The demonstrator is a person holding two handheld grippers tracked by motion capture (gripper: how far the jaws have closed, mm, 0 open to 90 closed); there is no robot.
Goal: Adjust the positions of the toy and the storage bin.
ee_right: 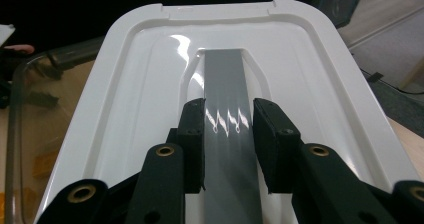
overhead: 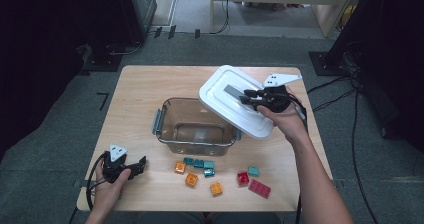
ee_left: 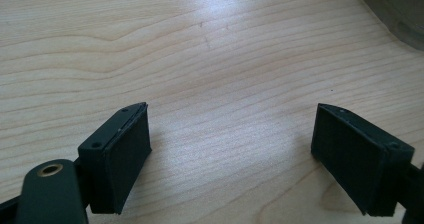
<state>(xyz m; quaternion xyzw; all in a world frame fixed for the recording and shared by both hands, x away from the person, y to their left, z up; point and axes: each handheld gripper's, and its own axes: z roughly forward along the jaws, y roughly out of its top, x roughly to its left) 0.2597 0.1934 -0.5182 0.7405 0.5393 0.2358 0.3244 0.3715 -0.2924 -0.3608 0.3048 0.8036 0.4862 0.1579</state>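
Nearest the camera, the left tongs (overhead: pixel 139 165) rest spread and empty on the desk (overhead: pixel 140 86). Rightward, the right tongs (overhead: pixel 245 96) pinch the grey handle (ee_right: pixel 227 104) of the white lid (overhead: pixel 227 91), tilted over the clear container (overhead: pixel 195 126). Lifting it level, clear of the rim, looks wisest.

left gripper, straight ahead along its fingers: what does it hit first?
Probably bare table. The left gripper is open and angled down at the wood. Further along its line in the high view lie the orange bricks, and the clear container sits off to one side, but depth is unclear.
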